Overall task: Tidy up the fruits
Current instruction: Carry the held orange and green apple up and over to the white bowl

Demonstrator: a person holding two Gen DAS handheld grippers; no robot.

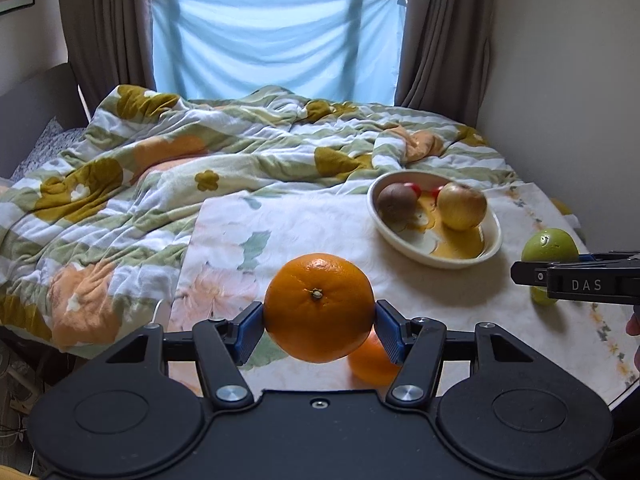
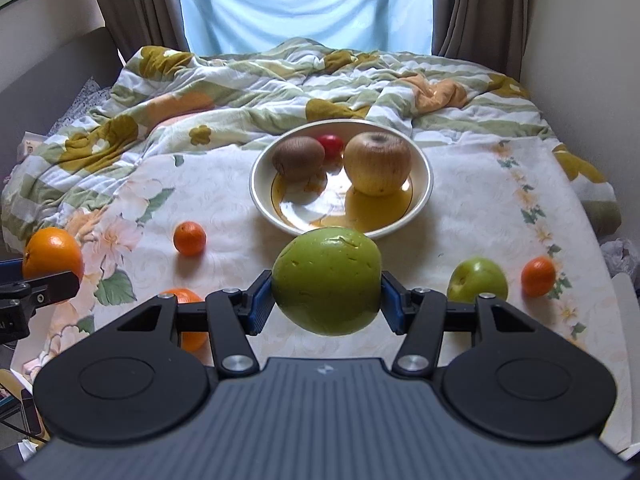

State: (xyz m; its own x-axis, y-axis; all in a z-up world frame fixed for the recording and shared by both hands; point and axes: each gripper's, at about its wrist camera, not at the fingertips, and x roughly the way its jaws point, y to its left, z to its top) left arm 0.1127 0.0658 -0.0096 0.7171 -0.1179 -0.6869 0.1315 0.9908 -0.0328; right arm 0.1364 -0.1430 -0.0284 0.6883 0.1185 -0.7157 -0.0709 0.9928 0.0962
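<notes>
1. Left gripper: clamped on a large orange, low centre of the left wrist view, one blue pad pressed to each flank, stem end facing the camera. Lifted clear of the floral cloth, with a second orange lying on the cloth just below and behind.
2. Right gripper: clamped on a big green apple, centre of the right wrist view, pads tight on both sides, raised off the cloth.
3. Both tilted downward toward the table, side by side; right one visible at the right edge of the left view, left one at the left edge of the right view.
4. Bowl, upper centre of the right view: holds a kiwi, a yellowish apple and a small red fruit.
5. On the cloth in the right view: small tangerine left of the bowl, smaller green apple and another tangerine at lower right.
</notes>
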